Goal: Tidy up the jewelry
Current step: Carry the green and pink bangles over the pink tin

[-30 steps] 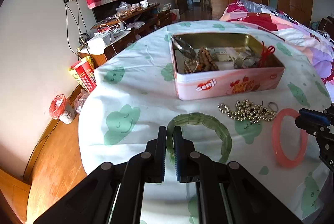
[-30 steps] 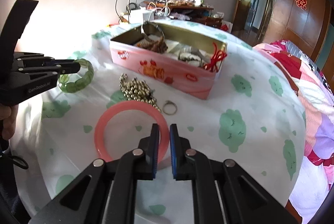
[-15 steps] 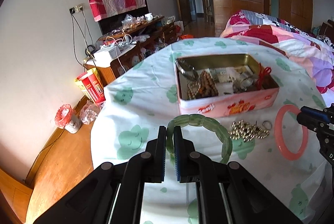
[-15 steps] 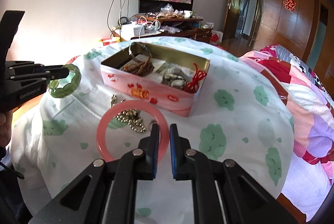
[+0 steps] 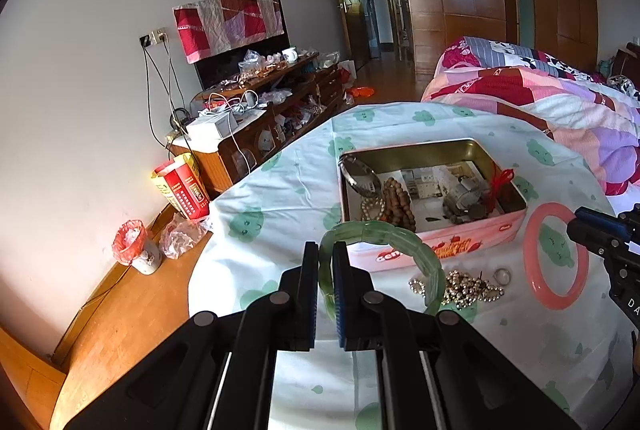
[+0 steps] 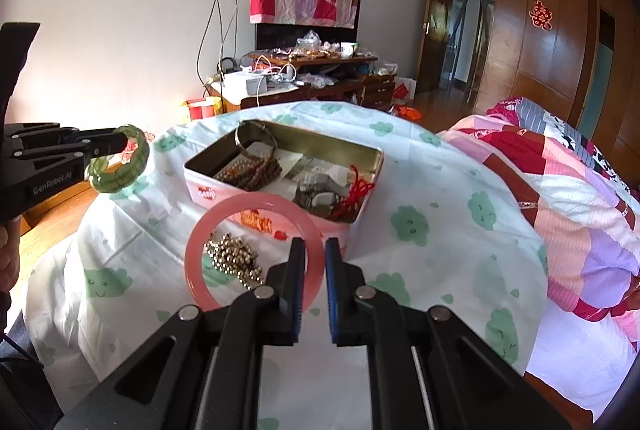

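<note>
A bedroom with wooden wardrobes and a bed under a patchwork quilt surrounds a round desk draped in a white cloth printed with green smiling clouds. The landmark is an open pink tin near the middle of the desk, gold inside, holding brown wooden prayer beads, a silver bangle leaning on its left wall, a red knotted cord at its right corner and some greyish pieces.

The left claw is clenched on a green bracelet, made of translucent jade-like curved segments; it is lifted clear of the cloth, in front of the tin's near-left corner. In the right wrist view the bracelet hangs out to the tin's left, above the desk edge.

The right claw is clenched on a pink bangle, a smooth, glossy, one-piece ring, held tilted in the air before the tin's near wall.

On the cloth just in front of the tin lie a heap of pale gold beads and, beside it, a small ring.
</note>
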Demonstrator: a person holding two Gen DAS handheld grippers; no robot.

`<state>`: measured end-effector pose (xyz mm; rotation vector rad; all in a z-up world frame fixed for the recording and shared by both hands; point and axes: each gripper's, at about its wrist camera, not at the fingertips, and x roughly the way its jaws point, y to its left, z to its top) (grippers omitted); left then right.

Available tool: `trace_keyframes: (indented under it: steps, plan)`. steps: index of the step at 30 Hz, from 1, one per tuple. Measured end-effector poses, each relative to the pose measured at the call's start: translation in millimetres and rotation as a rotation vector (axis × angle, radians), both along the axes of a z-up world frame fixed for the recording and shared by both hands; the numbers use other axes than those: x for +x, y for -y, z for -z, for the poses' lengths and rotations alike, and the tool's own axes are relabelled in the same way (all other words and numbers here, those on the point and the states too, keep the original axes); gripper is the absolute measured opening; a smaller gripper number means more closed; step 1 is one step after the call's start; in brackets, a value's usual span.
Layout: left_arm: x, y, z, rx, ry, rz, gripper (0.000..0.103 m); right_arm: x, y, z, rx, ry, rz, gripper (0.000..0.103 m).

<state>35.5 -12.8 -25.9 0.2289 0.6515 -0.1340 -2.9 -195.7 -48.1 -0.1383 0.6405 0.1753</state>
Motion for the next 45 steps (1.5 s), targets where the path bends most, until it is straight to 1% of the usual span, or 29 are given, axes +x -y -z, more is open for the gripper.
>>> trace_keyframes:
  steps: [15, 24, 35, 45]
  plan:
    - [13, 8, -9, 0.021, 0.032, -0.003, 0.006, 9, 5, -10, 0.009, 0.034, 0.016, 0.011]
    - [29, 14, -10, 0.039, 0.029, 0.001, 0.006, 14, 5, -12, 0.012, 0.034, 0.015, 0.011]
    - [49, 23, -13, 0.067, 0.029, 0.010, 0.006, 39, 5, -20, 0.002, 0.036, 0.014, 0.011]
    - [77, 29, -5, 0.091, 0.001, 0.007, 0.006, 66, 5, -18, -0.017, 0.024, 0.030, 0.011]
